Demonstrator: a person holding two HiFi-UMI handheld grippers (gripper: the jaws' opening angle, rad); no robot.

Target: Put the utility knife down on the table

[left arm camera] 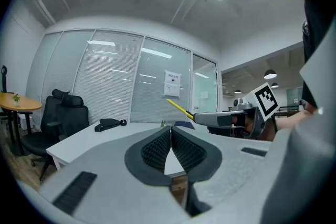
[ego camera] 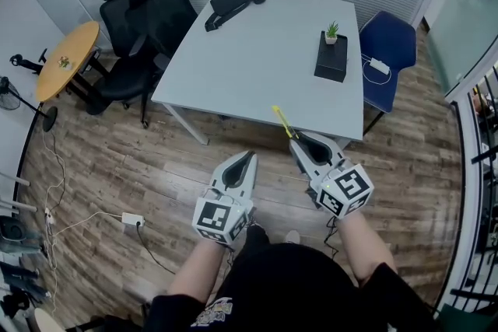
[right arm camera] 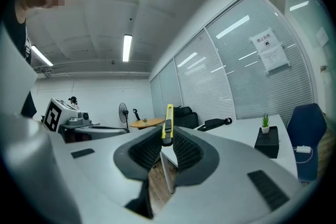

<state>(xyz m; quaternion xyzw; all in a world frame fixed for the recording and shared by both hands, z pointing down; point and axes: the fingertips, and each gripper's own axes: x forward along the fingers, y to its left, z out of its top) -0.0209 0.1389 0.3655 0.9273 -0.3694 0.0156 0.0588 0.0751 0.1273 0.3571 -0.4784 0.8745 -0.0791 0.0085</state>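
A thin yellow utility knife (ego camera: 282,122) sticks out of my right gripper (ego camera: 297,141), which is shut on it; in the right gripper view the knife (right arm camera: 168,124) stands upright between the ribbed pads. The knife tip hangs over the near edge of the white table (ego camera: 257,58). My left gripper (ego camera: 247,158) is shut with nothing in it, held over the wood floor short of the table; its pads (left arm camera: 171,148) meet. In the left gripper view the right gripper (left arm camera: 197,117) and the knife (left arm camera: 180,108) show at right.
On the table lie a black bag (ego camera: 232,5) at the far end and a black box (ego camera: 331,58) with a small potted plant (ego camera: 332,32). Black office chairs (ego camera: 144,27) stand at left, a blue chair (ego camera: 389,50) at right, a round wooden table (ego camera: 68,58) far left.
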